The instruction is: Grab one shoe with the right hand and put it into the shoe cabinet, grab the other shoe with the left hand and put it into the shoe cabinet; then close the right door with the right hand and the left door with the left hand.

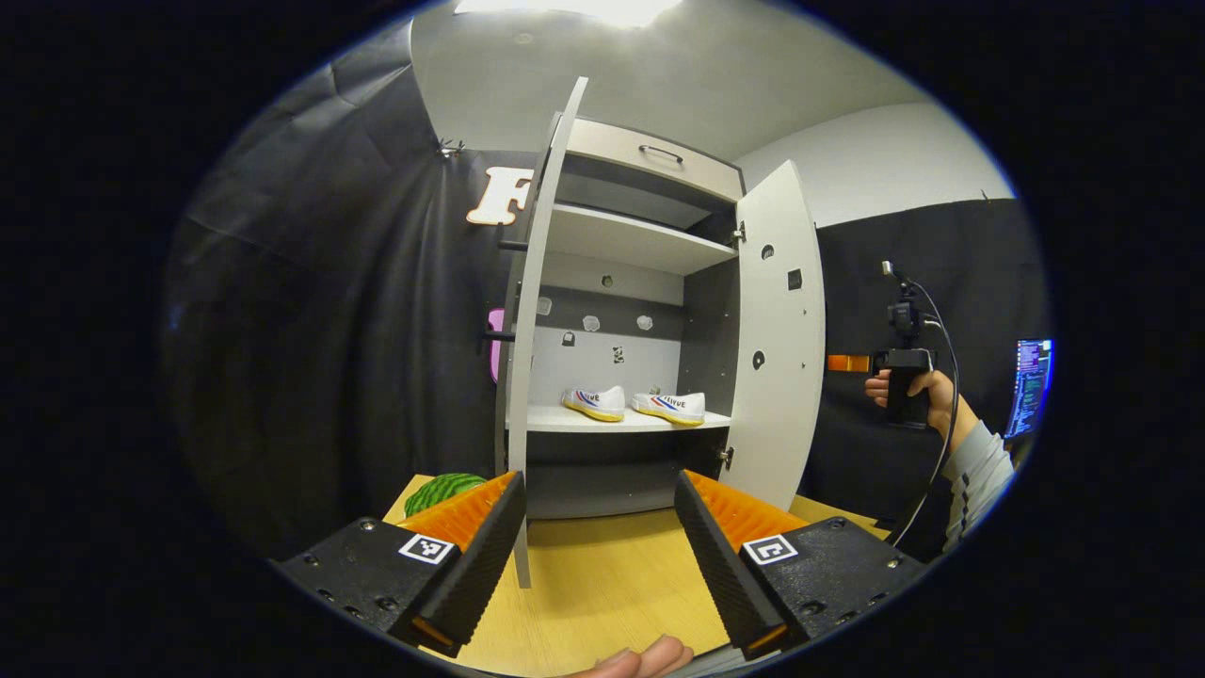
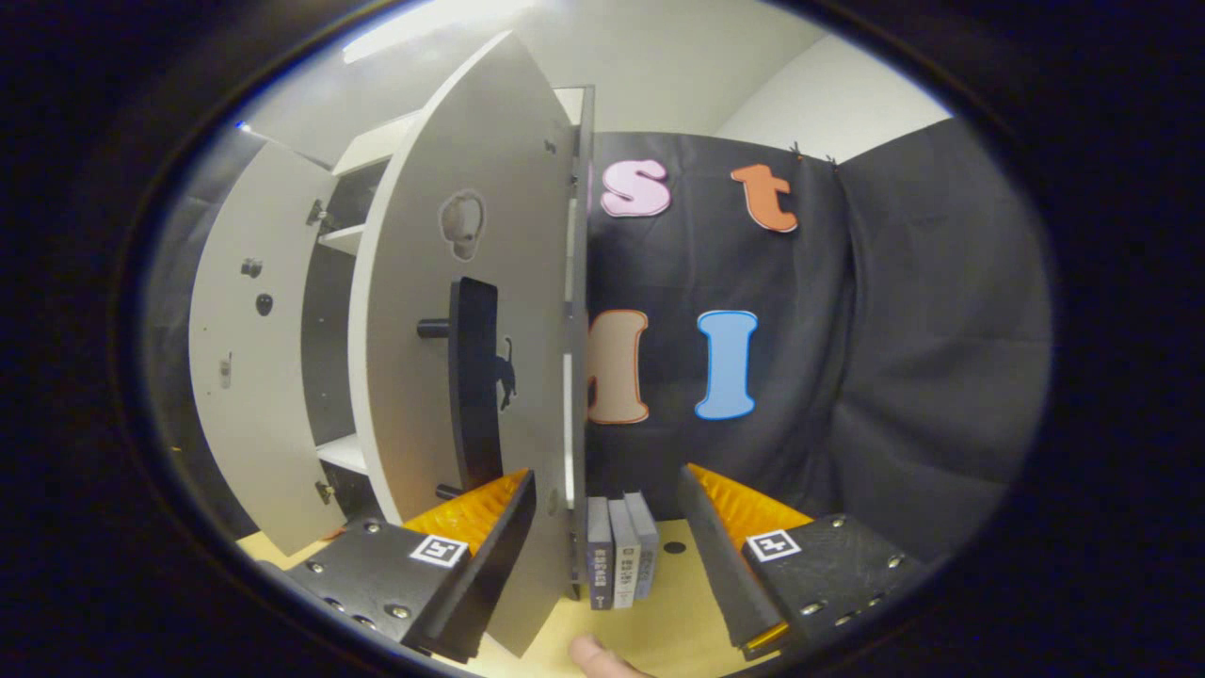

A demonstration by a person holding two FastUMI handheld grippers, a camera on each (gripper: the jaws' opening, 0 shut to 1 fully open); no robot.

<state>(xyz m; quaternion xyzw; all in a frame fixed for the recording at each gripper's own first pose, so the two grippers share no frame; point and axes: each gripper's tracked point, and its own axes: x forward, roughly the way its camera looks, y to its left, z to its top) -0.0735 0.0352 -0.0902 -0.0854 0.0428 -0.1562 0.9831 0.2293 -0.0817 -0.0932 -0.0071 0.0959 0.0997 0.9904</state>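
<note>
Two white shoes, one to the left of the other, rest side by side on the lower shelf of the grey shoe cabinet. Both doors stand open: the left door edge-on, the right door swung wide. My left gripper is open over the table, with the left door's lower edge just inside its left finger. In the right gripper view, my right gripper is open beside the right door, near its black handle. A hand holds the right gripper out past the right door.
The cabinet stands on a light wooden table. A green striped melon-like object lies at the table's left. Three upright books stand by the cabinet's right side. The left door shows further back. A lit screen is at the far right.
</note>
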